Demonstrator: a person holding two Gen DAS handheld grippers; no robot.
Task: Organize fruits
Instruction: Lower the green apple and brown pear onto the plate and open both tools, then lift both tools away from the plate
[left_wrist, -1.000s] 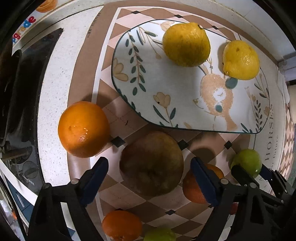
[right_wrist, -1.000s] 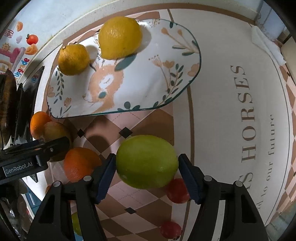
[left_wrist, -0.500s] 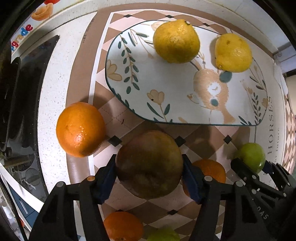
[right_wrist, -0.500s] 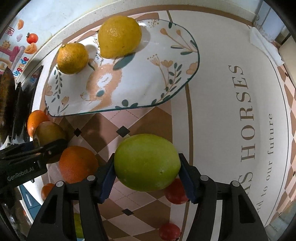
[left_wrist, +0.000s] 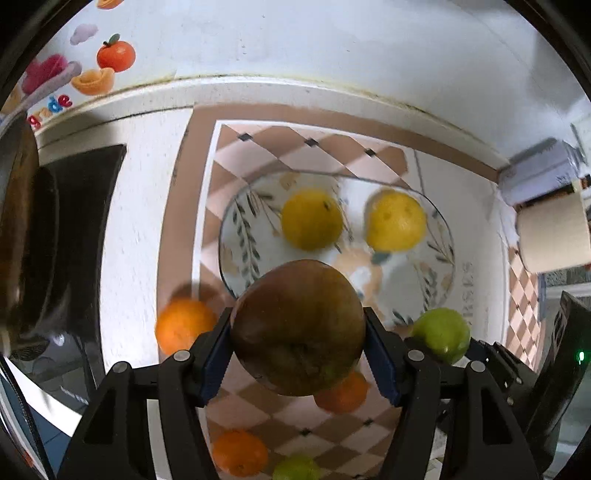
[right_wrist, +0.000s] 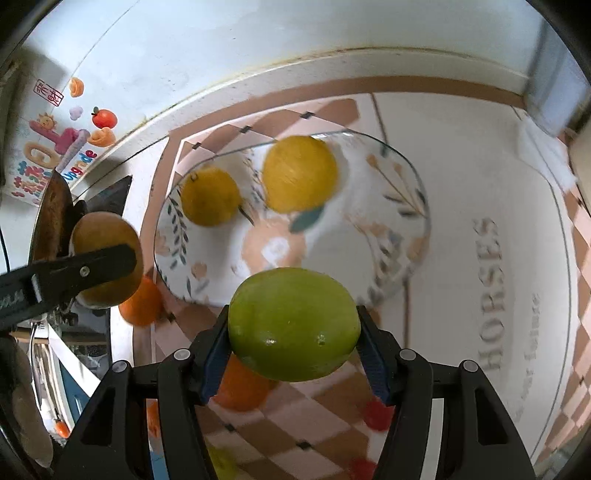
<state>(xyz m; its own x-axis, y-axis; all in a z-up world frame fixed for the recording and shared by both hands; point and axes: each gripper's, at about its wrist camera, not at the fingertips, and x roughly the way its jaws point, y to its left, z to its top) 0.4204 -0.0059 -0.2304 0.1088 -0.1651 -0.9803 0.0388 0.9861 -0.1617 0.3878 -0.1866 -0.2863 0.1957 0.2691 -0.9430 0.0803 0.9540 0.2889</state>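
The left tool (left_wrist: 298, 352) is clenched on a round brownish-red apple (left_wrist: 298, 326), held above the tabletop (left_wrist: 140, 206). The right tool (right_wrist: 293, 350) grips a glossy green apple (right_wrist: 293, 325), also raised. Two yellow lemons (right_wrist: 299, 173) sit on the floral oval plate (right_wrist: 399, 236).

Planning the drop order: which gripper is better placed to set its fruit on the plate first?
Probably right: the right gripper holds the green fruit before bare plate; the left gripper's brown fruit faces the two lemons.
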